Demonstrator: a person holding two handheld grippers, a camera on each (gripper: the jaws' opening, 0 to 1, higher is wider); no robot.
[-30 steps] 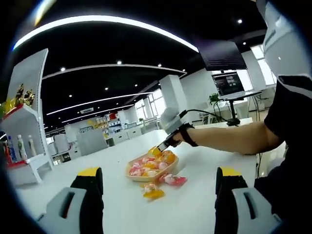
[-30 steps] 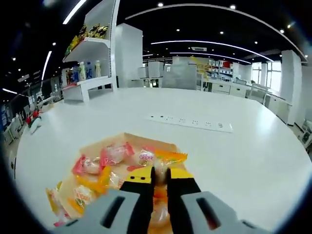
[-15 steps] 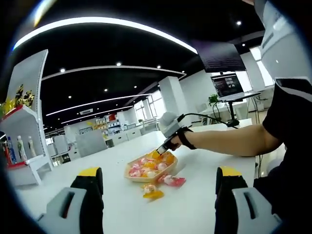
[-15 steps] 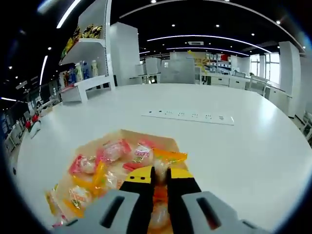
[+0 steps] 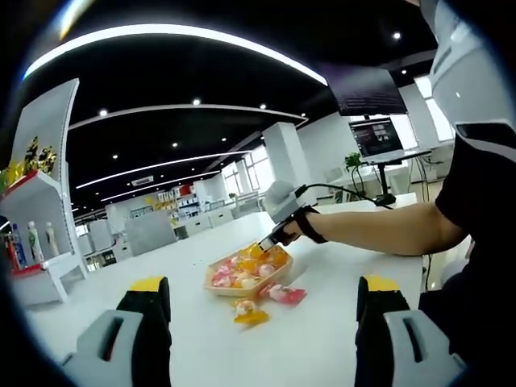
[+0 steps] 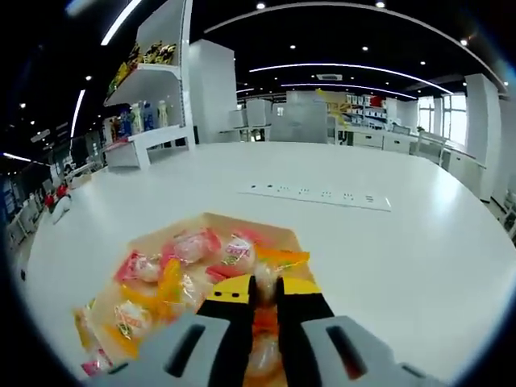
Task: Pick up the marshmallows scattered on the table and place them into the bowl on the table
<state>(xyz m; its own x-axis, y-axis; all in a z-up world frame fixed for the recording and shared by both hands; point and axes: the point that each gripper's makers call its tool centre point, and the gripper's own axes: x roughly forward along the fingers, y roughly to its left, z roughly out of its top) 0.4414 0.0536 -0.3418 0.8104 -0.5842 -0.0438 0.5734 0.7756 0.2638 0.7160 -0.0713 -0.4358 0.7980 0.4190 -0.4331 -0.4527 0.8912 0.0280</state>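
A: Looking along the left gripper (image 5: 262,310) first — what's there?

B: Its fingers (image 5: 147,310) stand wide apart and hold nothing. Between them, farther off on the white counter (image 5: 322,339), sits the bowl (image 5: 247,274), a shallow tan one heaped with wrapped marshmallows (image 5: 242,270). Two stray sweets (image 5: 266,302) lie on the counter just beside its near rim, one pink, one yellow.

A: And the other gripper?

B: The right gripper (image 5: 268,242) comes in from the right, on a bare forearm (image 5: 379,230), with its tip over the bowl's far edge, at an orange sweet. A shelf (image 5: 32,234) with bottles stands at the left, and a monitor (image 5: 377,139) at the back right.

A: Now the right gripper view.

B: The right gripper (image 6: 264,294) has its fingers (image 6: 234,322) nearly together, with only a thin gap. An orange wrapper (image 6: 266,318) shows in that gap and a pale sweet below it; they seem pinched on it, though I cannot tell how firmly. The bowl (image 6: 205,226) lies straight under and ahead of the tips, full of pink, yellow and white marshmallows (image 6: 189,254).

A: Anything outside the bowl?

B: A yellow and a pink sweet (image 6: 89,343) lie at its lower left. Farther off, a white power strip (image 6: 318,196) lies flat on the counter (image 6: 419,266), well apart from the bowl, and the shelf (image 6: 149,105) rises at the upper left.
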